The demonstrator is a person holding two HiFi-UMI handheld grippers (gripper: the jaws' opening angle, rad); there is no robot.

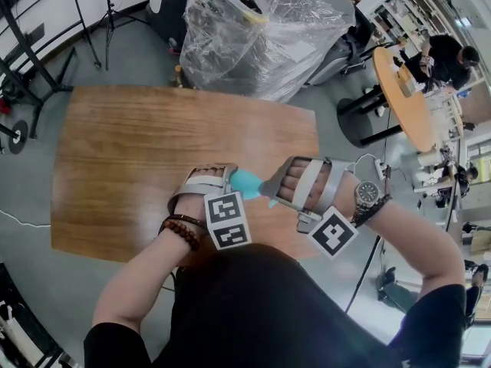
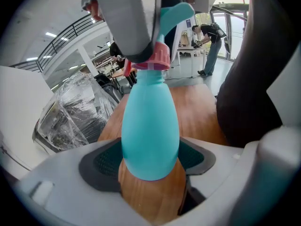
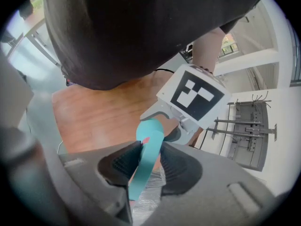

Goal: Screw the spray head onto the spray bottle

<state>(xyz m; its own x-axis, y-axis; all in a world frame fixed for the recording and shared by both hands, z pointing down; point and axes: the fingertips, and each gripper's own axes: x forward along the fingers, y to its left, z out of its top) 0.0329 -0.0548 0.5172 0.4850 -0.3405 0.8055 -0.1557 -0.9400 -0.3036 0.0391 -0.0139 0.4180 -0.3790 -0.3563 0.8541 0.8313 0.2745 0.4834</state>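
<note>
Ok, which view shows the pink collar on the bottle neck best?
Left gripper view: the pink collar sits clearly atop the teal bottle. Head view shows only a bottle sliver; right gripper view mainly the teal trigger.

A brown wooden surface [image 1: 138,152] stands on a grey floor [image 1: 138,44]. At 12 o'clock from it is a machine wrapped in clear plastic [image 1: 253,29]. At 2 o'clock, well apart, is a round orange table [image 1: 406,102] with a person in black [image 1: 449,56] beside it.
</note>
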